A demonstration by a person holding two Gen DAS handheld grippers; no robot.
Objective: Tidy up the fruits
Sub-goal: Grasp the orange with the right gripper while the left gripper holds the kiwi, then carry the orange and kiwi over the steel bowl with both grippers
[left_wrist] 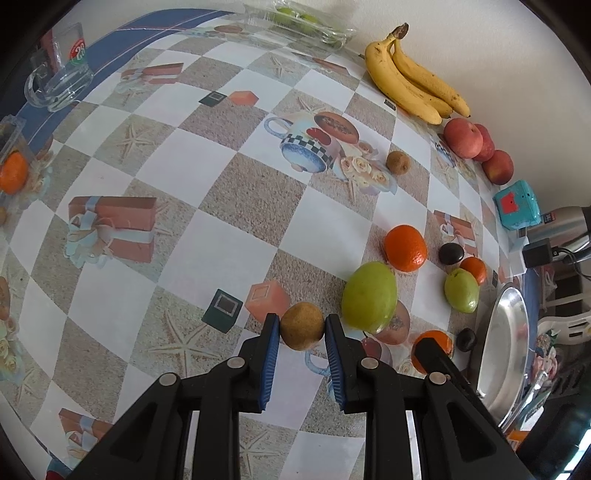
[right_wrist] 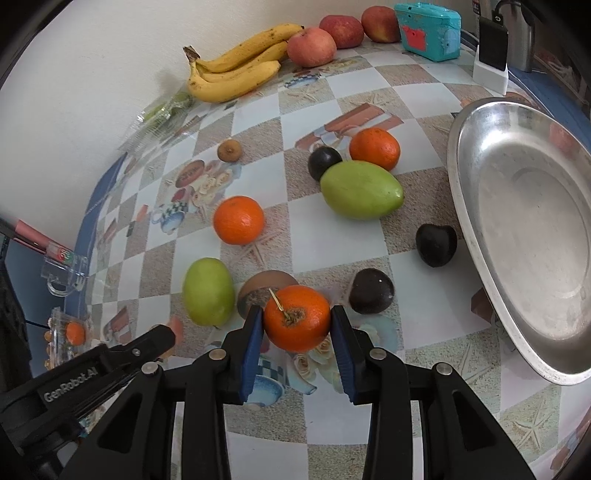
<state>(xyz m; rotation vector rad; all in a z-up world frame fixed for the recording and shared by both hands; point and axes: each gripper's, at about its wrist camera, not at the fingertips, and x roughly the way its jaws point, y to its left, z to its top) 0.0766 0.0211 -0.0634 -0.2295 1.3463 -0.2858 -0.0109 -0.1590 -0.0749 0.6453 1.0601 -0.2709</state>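
Observation:
My left gripper point(left_wrist: 302, 326) is shut on a brown kiwi point(left_wrist: 302, 330), above the checked tablecloth. My right gripper point(right_wrist: 297, 321) is shut on an orange point(right_wrist: 297, 318) with its stem facing me. Loose on the table lie two green mangoes point(right_wrist: 360, 190) point(right_wrist: 208, 291), two more oranges point(right_wrist: 239, 220) point(right_wrist: 374, 147), dark plums point(right_wrist: 436, 243) point(right_wrist: 371, 291) point(right_wrist: 324, 161) and a second kiwi point(right_wrist: 229, 150). An empty steel tray point(right_wrist: 524, 236) stands to the right. The left gripper's body shows in the right wrist view point(right_wrist: 110, 362).
Bananas point(right_wrist: 236, 70) and red apples point(right_wrist: 312, 46) lie along the wall, beside a teal box point(right_wrist: 428, 29). A glass mug point(left_wrist: 59, 81) stands at the far left edge. A clear tub holds an orange point(left_wrist: 13, 171). A clear tray of green fruit point(left_wrist: 303, 18) sits at the back.

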